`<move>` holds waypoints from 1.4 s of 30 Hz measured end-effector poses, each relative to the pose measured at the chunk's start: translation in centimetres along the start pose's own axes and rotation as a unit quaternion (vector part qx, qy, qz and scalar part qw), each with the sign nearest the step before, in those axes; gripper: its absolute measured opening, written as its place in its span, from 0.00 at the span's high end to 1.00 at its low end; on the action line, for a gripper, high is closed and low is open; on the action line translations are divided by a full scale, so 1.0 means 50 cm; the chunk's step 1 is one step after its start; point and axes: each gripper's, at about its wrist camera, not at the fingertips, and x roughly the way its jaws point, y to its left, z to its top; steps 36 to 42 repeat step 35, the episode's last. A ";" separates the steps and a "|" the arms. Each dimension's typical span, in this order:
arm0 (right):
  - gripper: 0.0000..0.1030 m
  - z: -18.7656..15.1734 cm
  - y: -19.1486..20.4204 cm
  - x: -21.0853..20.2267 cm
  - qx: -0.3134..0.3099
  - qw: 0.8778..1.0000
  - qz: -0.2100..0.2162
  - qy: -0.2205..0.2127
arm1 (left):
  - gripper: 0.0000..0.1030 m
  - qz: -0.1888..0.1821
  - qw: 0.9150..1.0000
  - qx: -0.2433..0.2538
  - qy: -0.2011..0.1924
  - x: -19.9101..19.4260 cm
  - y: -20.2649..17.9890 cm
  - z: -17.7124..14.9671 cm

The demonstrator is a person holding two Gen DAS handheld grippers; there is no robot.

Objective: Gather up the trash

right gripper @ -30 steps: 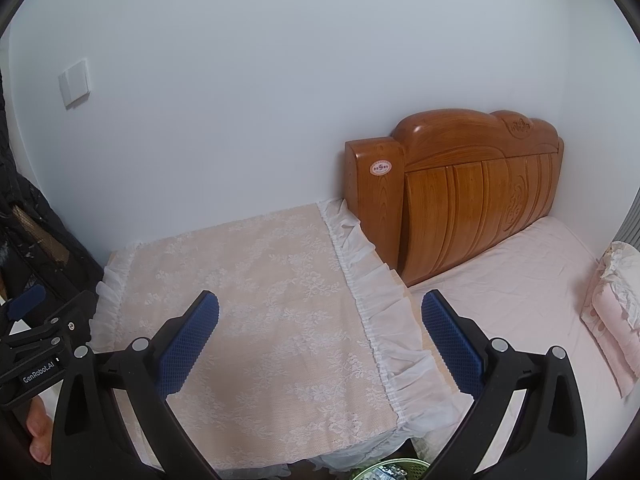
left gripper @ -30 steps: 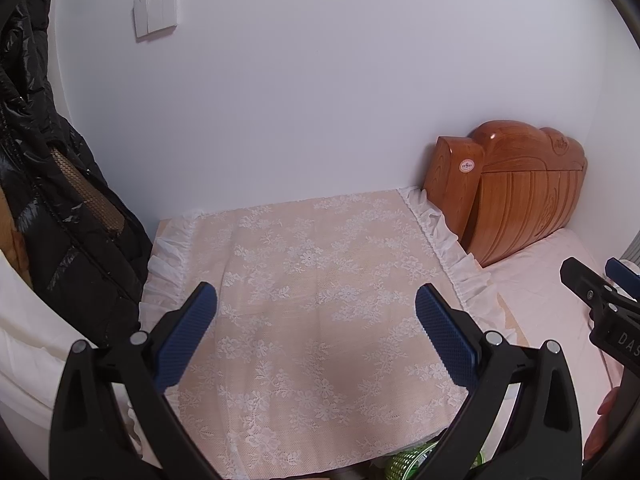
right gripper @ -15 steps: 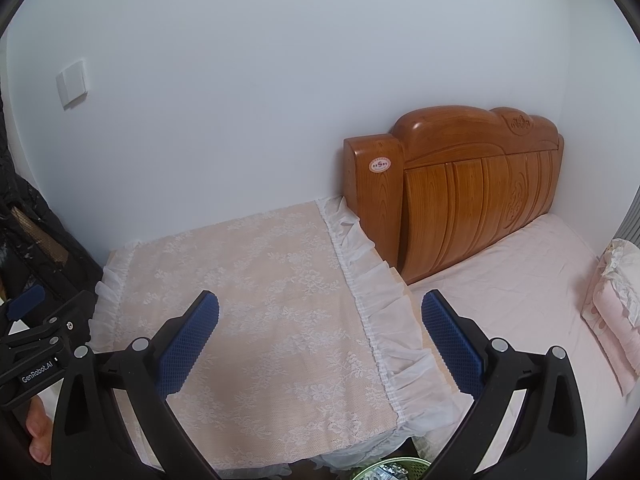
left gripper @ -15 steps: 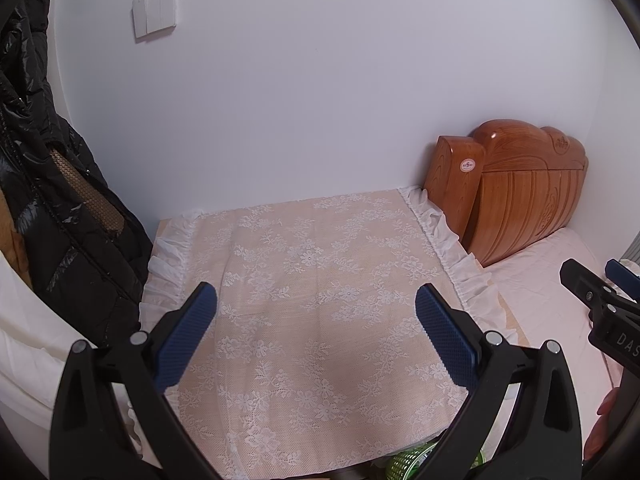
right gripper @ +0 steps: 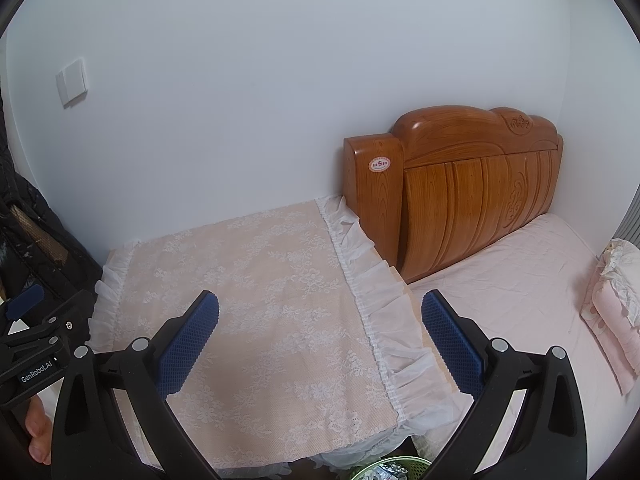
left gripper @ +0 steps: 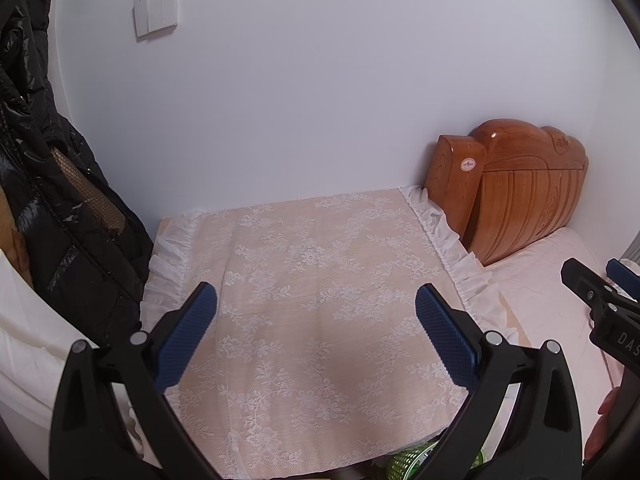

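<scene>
Almost nothing has moved since the frame one second ago: both views only drifted a little, and the lace top sits at nearly the same place under my fingers.

My left gripper (left gripper: 316, 330) hovers over the peach lace cloth with white ruffled edge (left gripper: 320, 280) that covers the low counter, its blue padded fingers (left gripper: 186, 338) wide apart and holding nothing. My right gripper (right gripper: 320, 336) hovers over the right edge of the same cloth, fingers also wide apart and empty.

I see no trash on the cloth or on the pale pink bed sheet (right gripper: 520, 300). The only task thing visible is the green mesh waste basket (right gripper: 394, 468), at the very bottom of both views, below the front edge of the counter. It seems to hold some crumpled things, but they are too cut off to name.

What could go wrong, in my judgement:
- The basket is almost out of view, so reaching down blind may knock it over and spill it.
- A finger could catch the lace or ruffle and drag the cloth.
- The black shiny padded jacket (left gripper: 60, 220) hangs near my left side and may snag.
- The two grippers are near each other and could collide
</scene>
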 end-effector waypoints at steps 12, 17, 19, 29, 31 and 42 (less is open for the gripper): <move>0.02 -0.003 0.002 -0.004 -0.003 1.000 -0.001 0.000 | 0.07 -0.001 1.000 -0.001 0.001 -0.002 0.007 -0.003; 0.02 -0.001 0.003 -0.003 -0.004 1.000 -0.001 0.002 | 0.07 0.000 1.000 0.000 0.001 -0.002 0.007 -0.003; 0.02 -0.002 0.003 -0.003 -0.004 1.000 -0.001 0.002 | 0.07 0.000 1.000 -0.001 0.001 -0.001 0.008 -0.003; 0.02 -0.001 0.003 -0.002 -0.004 1.000 0.000 0.003 | 0.07 0.000 1.000 0.001 0.001 0.001 0.005 -0.003; 0.02 -0.003 0.003 -0.001 -0.005 1.000 0.000 0.004 | 0.07 -0.001 1.000 0.000 0.003 0.002 0.006 -0.002; 0.02 -0.003 0.006 0.002 -0.006 1.000 0.000 0.005 | 0.07 -0.001 1.000 -0.001 0.005 0.006 0.007 -0.002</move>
